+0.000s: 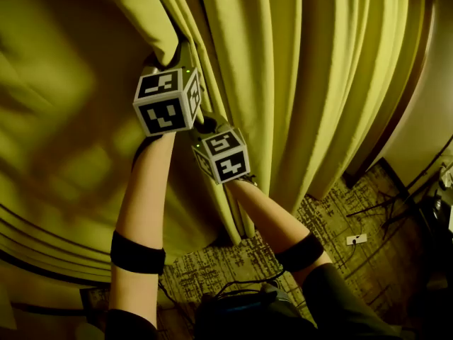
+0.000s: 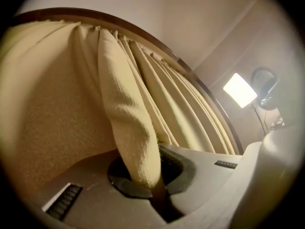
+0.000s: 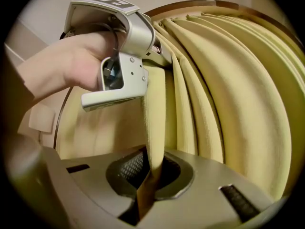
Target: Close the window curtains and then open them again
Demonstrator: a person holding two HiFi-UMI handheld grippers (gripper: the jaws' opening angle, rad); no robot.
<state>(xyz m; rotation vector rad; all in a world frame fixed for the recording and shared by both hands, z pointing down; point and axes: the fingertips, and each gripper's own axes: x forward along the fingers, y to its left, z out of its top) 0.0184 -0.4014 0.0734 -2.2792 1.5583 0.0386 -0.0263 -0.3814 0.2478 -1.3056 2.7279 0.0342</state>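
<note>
- Head view: my left gripper (image 1: 177,59) sits just above my right gripper (image 1: 209,126). Both are buried in one edge of the curtain (image 1: 304,83), which hangs in deep folds down to the carpet. The jaws are out of sight here. Only this view shows the cables (image 1: 396,200) on the floor to my right, and I could trip on them if I step that way.
- Left gripper view: the jaws are fully shut on a thick fold. Only here do I see the rail (image 2: 190,68) overhead and a lamp (image 2: 240,89). I judge that a downward drag could strain the hangings.
- Right gripper view: the jaws are all but closed, nipping a thin edge of fabric. So shallow a bite could slip free. Only this view shows the hand (image 3: 62,73) on the left gripper, close enough above for the two to knock together.
</note>
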